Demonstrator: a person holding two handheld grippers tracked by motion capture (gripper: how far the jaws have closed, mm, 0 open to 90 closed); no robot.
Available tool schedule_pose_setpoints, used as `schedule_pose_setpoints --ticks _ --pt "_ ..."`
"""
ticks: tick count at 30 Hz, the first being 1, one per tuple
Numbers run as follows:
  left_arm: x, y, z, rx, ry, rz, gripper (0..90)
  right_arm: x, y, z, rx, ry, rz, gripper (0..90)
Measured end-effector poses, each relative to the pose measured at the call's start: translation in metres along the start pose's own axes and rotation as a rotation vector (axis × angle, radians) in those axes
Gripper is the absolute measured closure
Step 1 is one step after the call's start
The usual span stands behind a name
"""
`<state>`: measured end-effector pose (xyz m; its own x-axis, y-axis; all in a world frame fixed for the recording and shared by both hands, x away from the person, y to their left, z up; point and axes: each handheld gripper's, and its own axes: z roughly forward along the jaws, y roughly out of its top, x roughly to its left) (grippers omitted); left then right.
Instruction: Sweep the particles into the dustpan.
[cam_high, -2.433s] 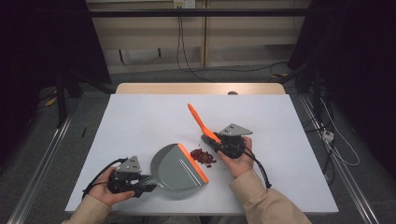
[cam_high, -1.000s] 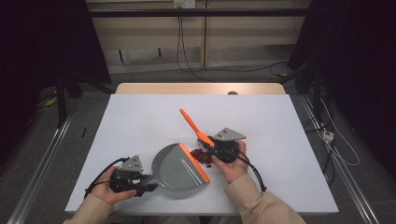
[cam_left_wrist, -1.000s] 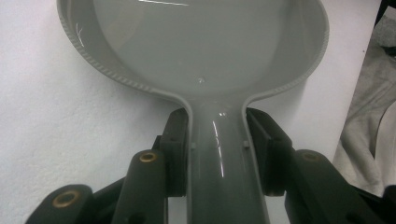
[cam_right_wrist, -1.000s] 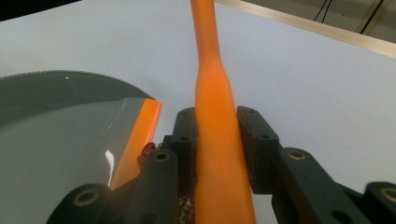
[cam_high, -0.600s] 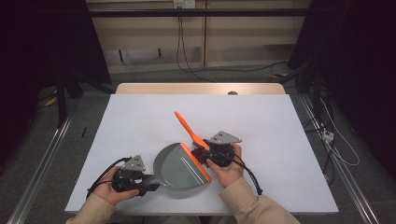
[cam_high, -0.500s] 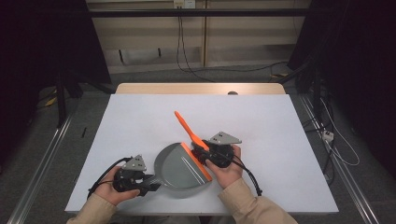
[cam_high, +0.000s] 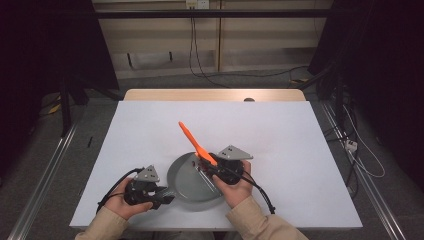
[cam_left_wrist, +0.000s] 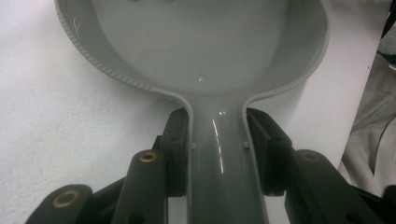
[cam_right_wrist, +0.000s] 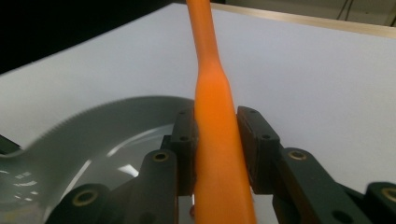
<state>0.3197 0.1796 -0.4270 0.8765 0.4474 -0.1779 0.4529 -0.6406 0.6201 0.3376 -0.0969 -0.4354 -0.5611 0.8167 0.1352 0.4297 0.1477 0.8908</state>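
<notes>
We see the left claw squeezed tight on the handle of the grey dustpan, and the pan lies flat on the white desk, near the front edge, with its wide mouth pointing to about two o'clock from that claw. The right claw is pinched tight on the orange brush handle, right at the pan's three o'clock edge. From that claw the handle sticks up and leans away toward eleven o'clock, over the back of the pan.
</notes>
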Motion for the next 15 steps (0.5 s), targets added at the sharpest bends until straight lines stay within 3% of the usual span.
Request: schedule_pose_setpoints --ticks 5,8,11,15 --pt "0.0 -0.001 0.0 -0.01 0.0 -0.005 62.4 0.013 0.008 0.001 -0.016 0.064 -0.021 70.2" --pt "0.002 -0.002 -0.001 -0.007 0.004 -0.003 62.4 0.016 0.014 0.0 -0.036 0.076 -0.041 70.2" --pt "0.002 -0.002 -0.001 -0.005 0.004 0.0 62.4 0.006 0.023 -0.006 -0.059 0.065 -0.037 70.2" --pt "0.002 -0.002 -0.002 -0.003 0.002 0.0 62.5 -0.014 0.029 -0.012 -0.067 0.014 -0.046 70.2"
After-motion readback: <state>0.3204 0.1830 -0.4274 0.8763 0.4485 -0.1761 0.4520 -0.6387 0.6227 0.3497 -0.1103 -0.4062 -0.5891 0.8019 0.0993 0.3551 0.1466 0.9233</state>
